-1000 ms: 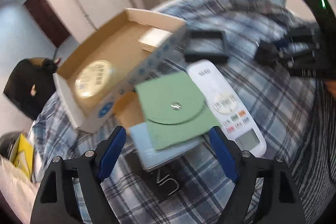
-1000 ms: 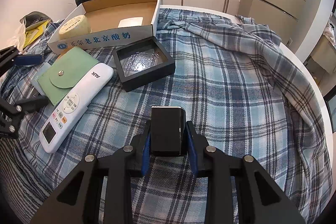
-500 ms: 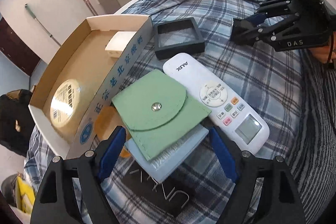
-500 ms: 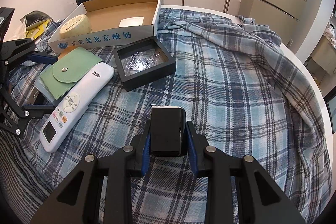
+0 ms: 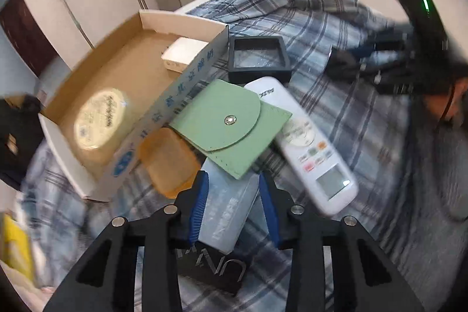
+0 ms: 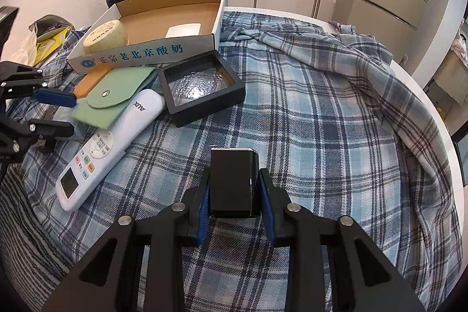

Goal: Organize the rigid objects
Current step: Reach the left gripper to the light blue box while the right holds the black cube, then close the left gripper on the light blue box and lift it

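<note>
My left gripper [image 5: 232, 177] is closing its jaws around a pale blue box [image 5: 225, 212], and both blue pads touch its sides. A green snap pouch [image 5: 231, 125] lies on top of that box and overlaps a white remote [image 5: 310, 142]. An orange flat case [image 5: 166, 160] sits to the left, and a black printed card [image 5: 210, 268] lies underneath. My right gripper [image 6: 234, 174] is shut on a small black box [image 6: 232, 183] just above the plaid cover. In the right wrist view the left gripper [image 6: 63, 114] is at the far left beside the pouch [image 6: 114, 98].
An open cardboard box [image 6: 140, 53] holds a round cream tin [image 6: 105, 35] and a small white box [image 6: 182, 29]. A black square frame tray [image 6: 201, 89] lies beside the remote [image 6: 108, 142]. The plaid cover [image 6: 321, 122] spreads to the right, rumpled at its far edge.
The left jaws have closed from wide apart onto the pale blue box, and that view has tilted and blurred. The right gripper and its black box have not moved.
</note>
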A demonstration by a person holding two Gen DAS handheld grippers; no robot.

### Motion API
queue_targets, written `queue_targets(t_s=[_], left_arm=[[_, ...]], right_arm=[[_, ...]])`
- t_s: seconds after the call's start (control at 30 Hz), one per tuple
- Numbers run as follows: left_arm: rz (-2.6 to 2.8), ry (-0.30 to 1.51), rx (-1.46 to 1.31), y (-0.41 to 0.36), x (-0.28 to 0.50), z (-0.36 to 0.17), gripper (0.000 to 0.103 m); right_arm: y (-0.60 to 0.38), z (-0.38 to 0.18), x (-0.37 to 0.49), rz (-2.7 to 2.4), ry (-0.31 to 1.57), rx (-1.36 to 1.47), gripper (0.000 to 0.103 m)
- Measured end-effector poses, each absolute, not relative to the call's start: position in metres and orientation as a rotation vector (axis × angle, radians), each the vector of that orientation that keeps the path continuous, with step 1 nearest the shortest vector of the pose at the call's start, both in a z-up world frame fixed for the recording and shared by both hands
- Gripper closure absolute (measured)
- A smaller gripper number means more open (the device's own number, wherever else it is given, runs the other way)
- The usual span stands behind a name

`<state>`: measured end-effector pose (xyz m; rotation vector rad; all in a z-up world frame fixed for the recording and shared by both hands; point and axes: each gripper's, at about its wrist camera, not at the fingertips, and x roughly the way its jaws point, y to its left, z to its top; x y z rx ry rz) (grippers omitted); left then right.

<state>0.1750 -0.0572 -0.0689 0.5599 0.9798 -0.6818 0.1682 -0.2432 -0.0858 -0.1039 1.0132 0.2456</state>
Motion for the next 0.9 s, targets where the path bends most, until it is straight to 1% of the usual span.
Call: queue_targets(t_s=[0.03, 0.07, 0.1, 0.13, 0.3, 0.47, 0.57, 0.67, 0.7, 0.73, 0.77, 0.83, 0.9], left_arm=[[-0.667, 0.969, 0.584, -0.057, 0.172, -0.069, 0.055], [-0.661, 0.968, 0.6, -0.057, 0.169, -0.069, 0.041], [-0.667, 0.971, 0.603, -0.055, 0.167, -0.069, 0.034], [-0.677, 0.98, 0.601, -0.053, 0.166, -0.07, 0.031], [-0.651, 1.043, 0.541, -0.045, 0.173, -0.079, 0.031], [-0.619, 1.057, 0.477, -0.045, 0.187, -0.081, 0.031], [-0.649, 1.062, 0.482, -0.049, 0.188, -0.081, 0.031], [-0.647, 1.115, 0.516, -0.052, 0.186, -0.089, 0.031], [-0.648, 1.121, 0.486, -0.048, 0.186, -0.088, 0.033], [-0.65, 1.139, 0.459, -0.045, 0.185, -0.088, 0.046], [-0.657, 1.16, 0.418, -0.041, 0.184, -0.086, 0.054], [-0.648, 1.154, 0.397, -0.039, 0.179, -0.083, 0.054], [-0.626, 1.131, 0.435, -0.043, 0.173, -0.085, 0.054]], right_arm=[[-0.243, -0.086, 0.168, 0.246, 1.013, -0.104, 0.074], [-0.243, -0.086, 0.168, 0.247, 1.013, -0.104, 0.074], [-0.243, -0.086, 0.168, 0.247, 1.013, -0.103, 0.074], [-0.243, -0.086, 0.168, 0.247, 1.013, -0.103, 0.074], [-0.243, -0.086, 0.168, 0.247, 1.013, -0.104, 0.074], [-0.243, -0.086, 0.168, 0.248, 1.013, -0.103, 0.074], [-0.243, -0.086, 0.168, 0.248, 1.013, -0.103, 0.074], [-0.243, -0.086, 0.168, 0.249, 1.013, -0.103, 0.074], [-0.243, -0.086, 0.168, 0.249, 1.013, -0.103, 0.074], [-0.243, -0.086, 0.168, 0.249, 1.013, -0.103, 0.074], [-0.243, -0.086, 0.168, 0.249, 1.013, -0.103, 0.074], [-0.243, -0.086, 0.168, 0.249, 1.013, -0.104, 0.074], [-0.243, -0.086, 0.168, 0.249, 1.013, -0.103, 0.074]])
